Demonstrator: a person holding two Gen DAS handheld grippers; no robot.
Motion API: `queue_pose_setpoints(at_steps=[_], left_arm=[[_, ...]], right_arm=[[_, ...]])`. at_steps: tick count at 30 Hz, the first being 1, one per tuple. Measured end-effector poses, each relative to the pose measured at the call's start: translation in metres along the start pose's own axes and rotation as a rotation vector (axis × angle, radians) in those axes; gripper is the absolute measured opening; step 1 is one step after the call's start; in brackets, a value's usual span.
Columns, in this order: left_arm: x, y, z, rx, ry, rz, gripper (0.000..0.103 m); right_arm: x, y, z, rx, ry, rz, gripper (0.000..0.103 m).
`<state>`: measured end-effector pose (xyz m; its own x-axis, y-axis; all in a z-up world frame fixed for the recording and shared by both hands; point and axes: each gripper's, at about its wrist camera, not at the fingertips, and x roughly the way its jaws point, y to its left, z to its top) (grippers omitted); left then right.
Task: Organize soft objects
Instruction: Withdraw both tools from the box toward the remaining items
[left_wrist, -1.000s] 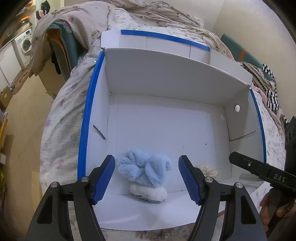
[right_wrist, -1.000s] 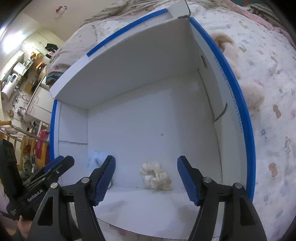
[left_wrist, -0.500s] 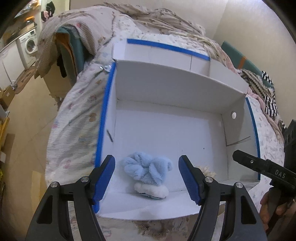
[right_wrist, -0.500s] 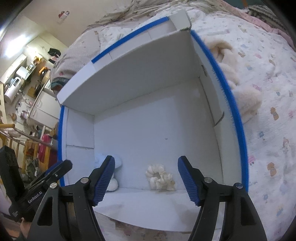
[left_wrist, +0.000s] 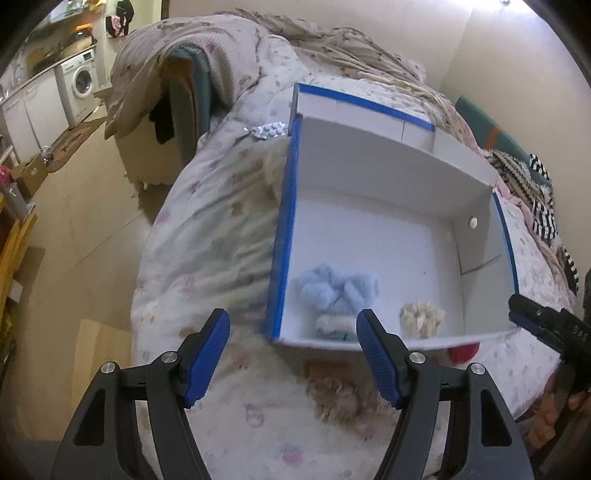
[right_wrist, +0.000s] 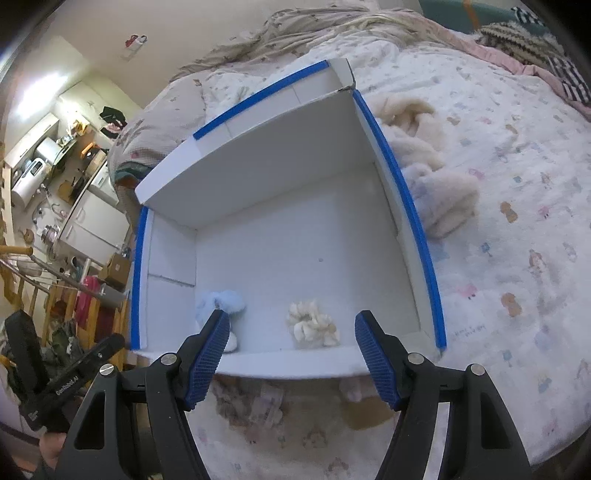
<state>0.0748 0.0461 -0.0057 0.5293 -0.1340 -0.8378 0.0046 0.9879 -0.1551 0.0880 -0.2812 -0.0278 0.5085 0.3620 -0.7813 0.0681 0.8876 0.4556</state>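
A white box with blue-taped rims (left_wrist: 282, 236) (right_wrist: 424, 236) lies open on the bed. Inside, near its front wall, lie a fluffy light-blue scrunchie (left_wrist: 336, 286) (right_wrist: 221, 301), a small white fluffy item (left_wrist: 334, 323) below it, and a cream scrunchie (left_wrist: 423, 315) (right_wrist: 314, 325). My left gripper (left_wrist: 293, 354) is open and empty, held back over the bedspread at the box's front left corner. My right gripper (right_wrist: 291, 354) is open and empty, just outside the front wall. More fluffy items lie on the bed before the box: a tan one (left_wrist: 336, 400) and a red one (left_wrist: 463, 352).
The flowered bedspread (right_wrist: 517, 258) surrounds the box. A cream fluffy garment (right_wrist: 432, 173) lies against the box's right side. A blister pack (left_wrist: 267, 130) lies by its far left corner. The bed edge and floor (left_wrist: 85, 236) drop off to the left.
Both grippers have pulled back and up from the box, the left one also shifting left. The scrunchies stay in the box. Fluffy items on the bed have come into view.
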Motion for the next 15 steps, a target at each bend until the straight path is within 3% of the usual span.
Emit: queue_pose_setpoints(at_steps=[8,15], left_arm=[[-0.008,0.009,-0.028,-0.013,0.035,0.001,0.068],[-0.002,0.006,-0.033,-0.016,0.069,-0.002,0.068]], right_arm=[[-0.016,-0.008,-0.028,0.011,0.007,-0.009,0.074],[-0.017,-0.018,-0.037,0.055,0.03,-0.021,0.074]])
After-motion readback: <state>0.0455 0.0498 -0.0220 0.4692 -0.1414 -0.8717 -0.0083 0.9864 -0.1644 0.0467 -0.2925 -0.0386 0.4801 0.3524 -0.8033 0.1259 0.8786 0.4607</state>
